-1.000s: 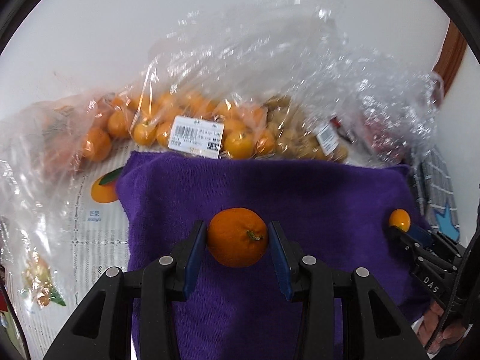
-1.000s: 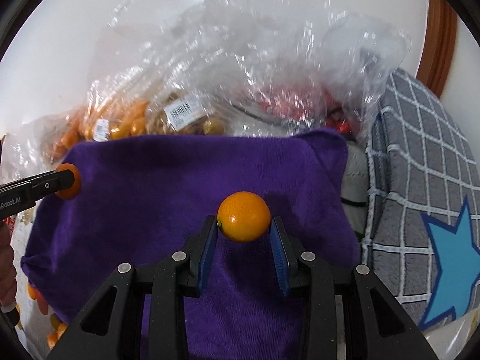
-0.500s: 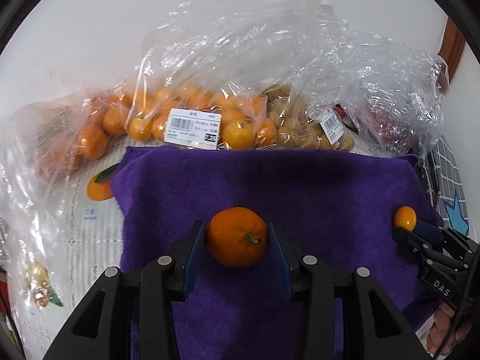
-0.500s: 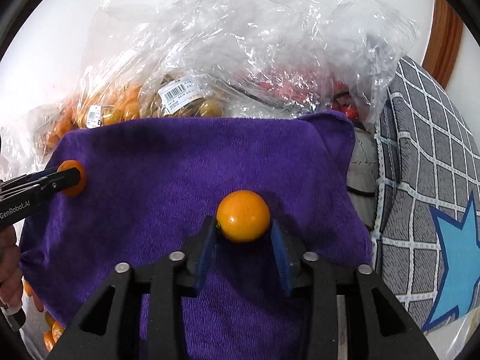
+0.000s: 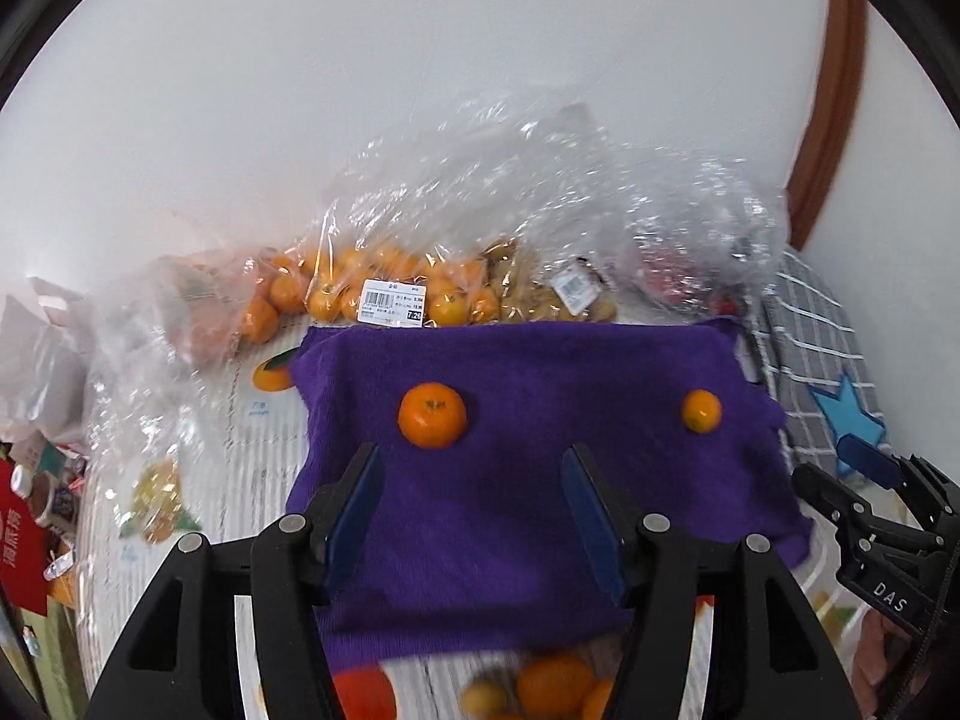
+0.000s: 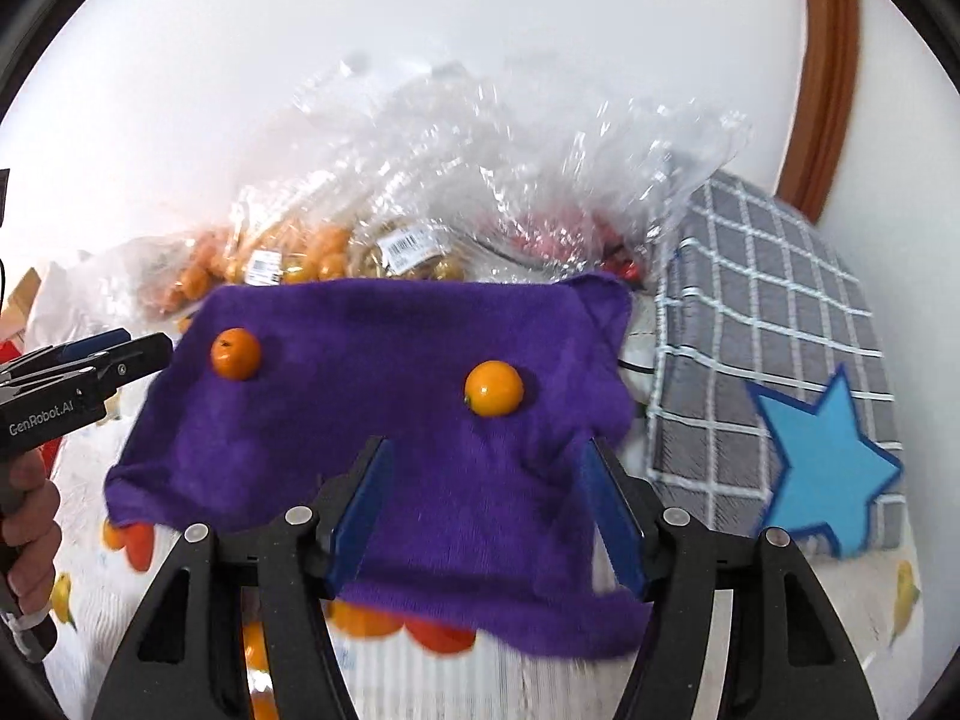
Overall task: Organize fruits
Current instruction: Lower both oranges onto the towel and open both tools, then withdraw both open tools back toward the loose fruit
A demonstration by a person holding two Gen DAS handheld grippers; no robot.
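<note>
Left gripper [image 5: 474, 516] and right gripper [image 6: 489, 510], jaws just opening, hold nothing; mandarin [image 5: 432, 415] and kumquat [image 6: 494, 388] rest mid-frame on purple towel [image 5: 540, 540]

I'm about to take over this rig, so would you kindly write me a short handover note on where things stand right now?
Left tool: open, empty; its jaws have just been opening, nothing between them.
Right tool: open, empty, likewise just opened.
Larger orange mandarin lies on the left part of the purple towel; smaller smooth orange kumquat lies to its right, apart from it.
Done: both fruits set on the towel and released.
Left: clear plastic bags of fruit behind the towel remain full; more loose fruit lies near the towel's front edge.
</note>
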